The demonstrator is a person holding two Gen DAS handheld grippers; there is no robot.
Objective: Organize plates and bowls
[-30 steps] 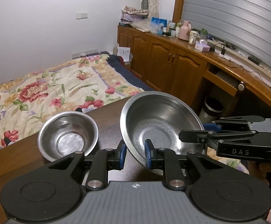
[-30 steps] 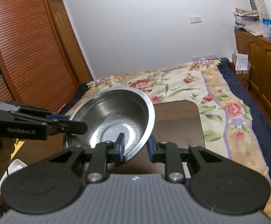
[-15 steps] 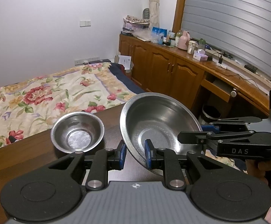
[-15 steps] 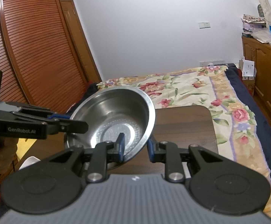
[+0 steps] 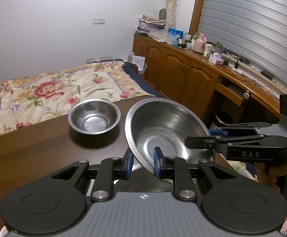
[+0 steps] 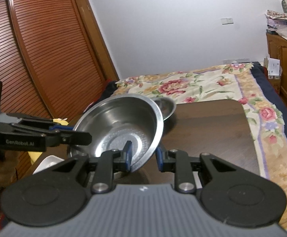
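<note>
Above the dark wood table point(image 5: 34, 154), 2 tools, left tool point(image 5: 143, 163) and right tool point(image 6: 143, 157), each pinch the large steel bowl point(image 5: 163, 130) by opposite rims, apparently sharing its weight, the small steel bowl point(image 5: 94, 116) resting at 11 o'clock.

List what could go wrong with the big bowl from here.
1. The big bowl is tilted and pinched only at its thin rim by both grippers, left and right; it may slip.
2. The small bowl sits close behind; lowering could knock it.
</note>
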